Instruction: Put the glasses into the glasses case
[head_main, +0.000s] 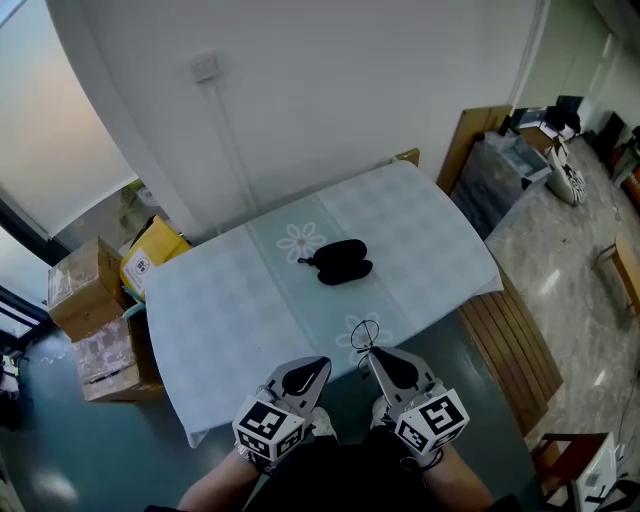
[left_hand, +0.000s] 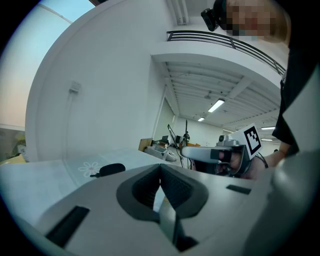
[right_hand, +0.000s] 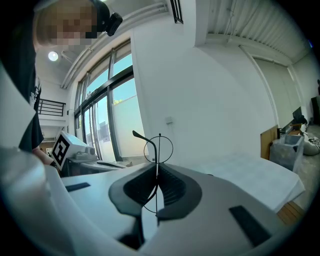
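A black glasses case (head_main: 342, 262) lies near the middle of the table (head_main: 220, 300), its lid closed; in the left gripper view the case (left_hand: 111, 169) shows as a small dark shape far off. My right gripper (head_main: 371, 351) is shut on a thin wire-framed pair of glasses (head_main: 364, 335), held over the table's near edge. In the right gripper view the glasses (right_hand: 156, 150) stand upright between the closed jaws. My left gripper (head_main: 303, 380) hangs beside it, shut with nothing in it; its jaws (left_hand: 160, 187) meet.
The table wears a pale checked cloth with flower prints (head_main: 300, 242). Cardboard boxes (head_main: 95, 320) are stacked on the floor to the left. A wooden bench (head_main: 515, 345) runs along the table's right side. A white wall (head_main: 300, 90) stands behind the table.
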